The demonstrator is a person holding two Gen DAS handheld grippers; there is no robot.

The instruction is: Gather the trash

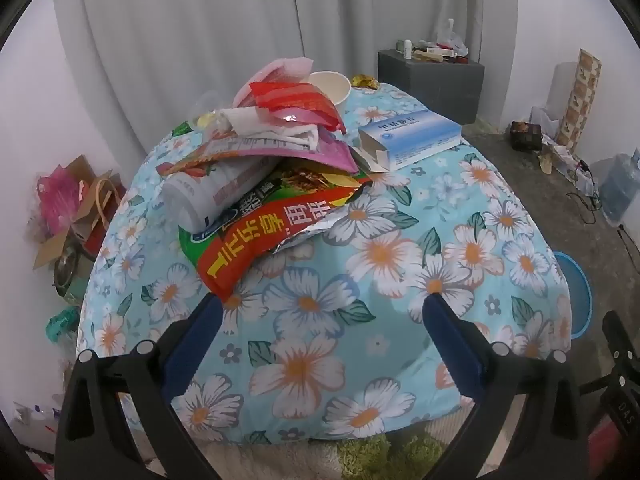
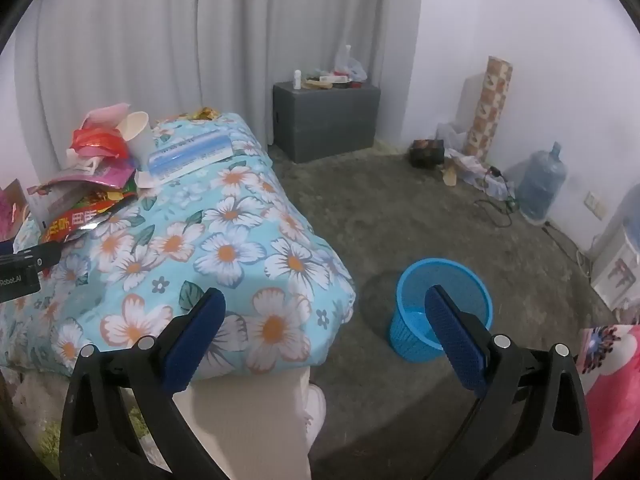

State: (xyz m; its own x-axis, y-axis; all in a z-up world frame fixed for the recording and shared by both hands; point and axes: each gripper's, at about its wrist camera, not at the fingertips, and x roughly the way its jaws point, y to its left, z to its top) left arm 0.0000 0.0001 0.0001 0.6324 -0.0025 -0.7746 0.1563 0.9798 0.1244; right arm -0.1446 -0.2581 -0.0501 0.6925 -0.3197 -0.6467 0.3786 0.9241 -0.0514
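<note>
Covering the table, floral cloth (image 1: 360, 264), grey curtain (image 1: 192, 32) behind, both tongs spread, empty.

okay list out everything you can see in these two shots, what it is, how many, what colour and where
Flowered cloth: one, light blue with white flowers, covering the table.
Snack bag: one, red and green, front of the trash pile.
Bottle: one, white, lying on the snack bag.
Pink wrapper: one, atop the pile.
Red wrapper: one, pile's top.
Paper cup: one, white, behind the pile.
Box: one, blue and white, right of the pile.
Basket: one, blue, on the floor beside the table.
Water jug: one, blue, by the wall.
Cabinet: one, grey, by the curtain.
Left claw: open, empty.
Right claw: open, empty.
</note>
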